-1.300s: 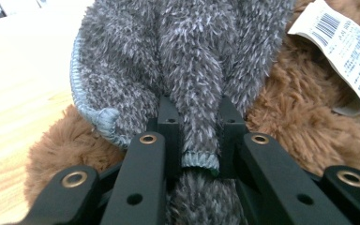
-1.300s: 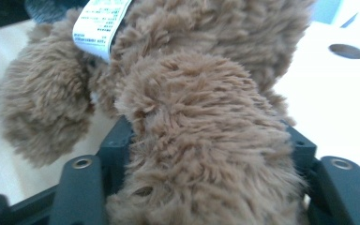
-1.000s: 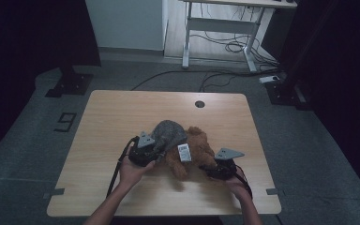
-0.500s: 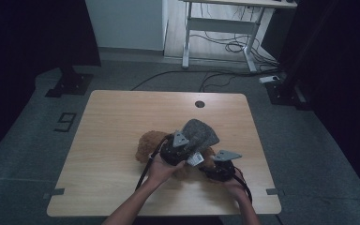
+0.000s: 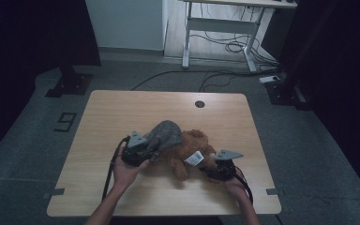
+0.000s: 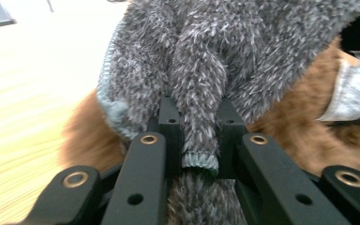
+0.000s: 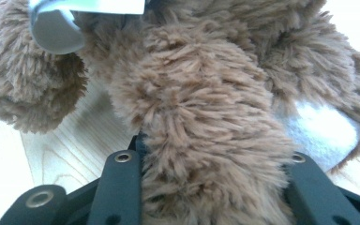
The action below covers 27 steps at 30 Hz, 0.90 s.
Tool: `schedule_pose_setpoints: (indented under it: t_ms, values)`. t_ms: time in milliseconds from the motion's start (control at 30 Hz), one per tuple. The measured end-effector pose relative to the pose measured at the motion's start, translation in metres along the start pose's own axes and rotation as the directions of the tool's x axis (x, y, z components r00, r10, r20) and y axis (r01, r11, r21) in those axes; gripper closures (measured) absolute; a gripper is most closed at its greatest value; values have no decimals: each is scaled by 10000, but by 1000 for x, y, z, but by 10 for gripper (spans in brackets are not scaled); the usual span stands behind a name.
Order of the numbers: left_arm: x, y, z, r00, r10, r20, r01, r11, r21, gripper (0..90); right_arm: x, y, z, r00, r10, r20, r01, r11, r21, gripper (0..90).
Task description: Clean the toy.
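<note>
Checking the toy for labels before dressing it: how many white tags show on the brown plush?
1: the white tag hangs on the brown plush near the table's front, facing the right tool. Others may be hidden under fur.

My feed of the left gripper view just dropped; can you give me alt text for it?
The left gripper is clamped on a fold of fuzzy grey knit garment, its hemmed edge poking out between the two black jaws. Under and beside the grey fabric lies a brown plush toy with a white sewn-in tag at right, and pale wooden table at left.
</note>
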<state>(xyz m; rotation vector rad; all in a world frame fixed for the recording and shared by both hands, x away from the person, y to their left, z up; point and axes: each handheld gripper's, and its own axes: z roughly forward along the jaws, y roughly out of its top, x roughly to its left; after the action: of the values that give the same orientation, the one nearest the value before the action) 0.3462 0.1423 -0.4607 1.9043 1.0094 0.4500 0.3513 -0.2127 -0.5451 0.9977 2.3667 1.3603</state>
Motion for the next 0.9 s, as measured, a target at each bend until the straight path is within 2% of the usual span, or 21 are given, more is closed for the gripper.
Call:
schedule_pose_setpoints:
  t_ms: [300,400,533,600,633,667,733,800,833,867,900]
  values:
    - [32,-14,-7,9964,-607,-588,632,9971,415,771,1,0,1,10000,-26,-31,26,10000,13,599]
    - [45,-26,-4,9923,-873,-879,949,9918,857,772,1,0,1,10000,-61,-11,61,10000,53,599]
    - [52,-45,10,9888,-1251,-814,1353,9817,1341,773,1,0,2,10000,-45,-7,45,10000,44,600]
    - [55,-48,18,9866,-1504,-632,1578,9779,1369,773,1,1,3,10000,-40,62,40,10000,48,601]
    - [55,-48,18,9866,-1504,-632,1578,9779,1369,772,1,2,4,10000,-52,85,52,10000,38,602]
    - [60,-46,20,9830,-1789,-415,1828,9746,1296,772,1,2,6,9999,-77,119,76,10000,29,603]
    - [63,-39,18,9837,-1752,-414,1791,9758,1256,771,-2,5,9,9997,-33,236,32,10000,35,605]
    - [62,-28,12,9863,-1582,-459,1624,9805,1106,771,-5,7,12,9992,81,386,-81,10000,-19,607]
    - [62,-28,12,9863,-1582,-459,1624,9805,1106,771,-5,7,12,9992,81,386,-81,10000,-19,607]
    - [57,-13,3,9899,-1356,-424,1384,9877,732,771,-6,8,13,9988,148,474,-146,9999,-51,608]
    - [53,-6,0,9918,-1216,-406,1236,9910,521,770,-6,8,13,9988,127,477,-125,9999,-49,608]
